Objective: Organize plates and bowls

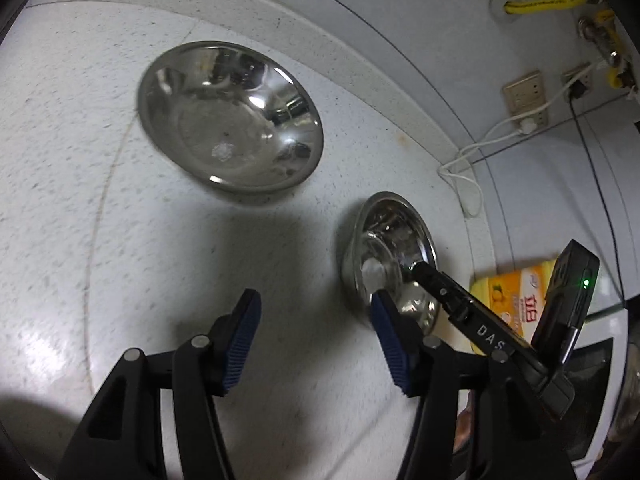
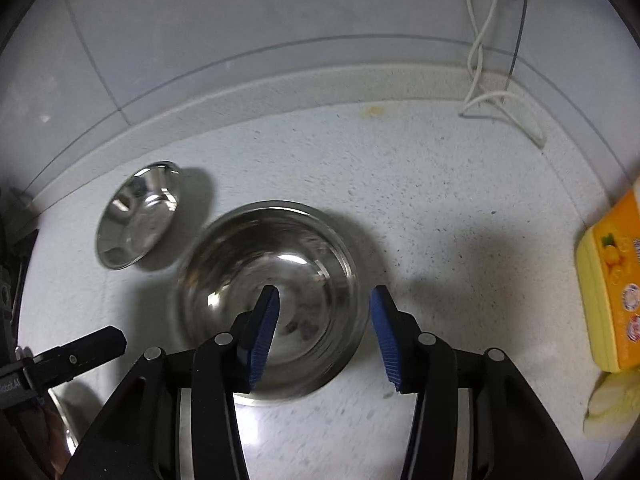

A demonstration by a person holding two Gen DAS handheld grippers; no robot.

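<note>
A shallow steel plate [image 1: 230, 116] lies on the speckled white counter [image 1: 80, 200], well ahead of my left gripper [image 1: 314, 296], which is open with only bare counter between its blue pads. To its right stands a deeper steel bowl [image 1: 390, 256]. In the right wrist view that bowl [image 2: 276, 292] sits under my right gripper [image 2: 325, 290]. One blue pad hangs inside the bowl and the other outside its right rim. Neither pad presses on the wall, so the gripper is open. The plate [image 2: 138, 216] lies to the bowl's upper left.
A yellow dish-soap bottle [image 2: 612, 284] lies at the counter's right edge, with a pale sponge [image 2: 612, 404] below it. A white cable [image 2: 480, 80] hangs from wall sockets [image 1: 524, 92] onto the counter. A raised backsplash ledge [image 2: 280, 92] borders the tiled wall.
</note>
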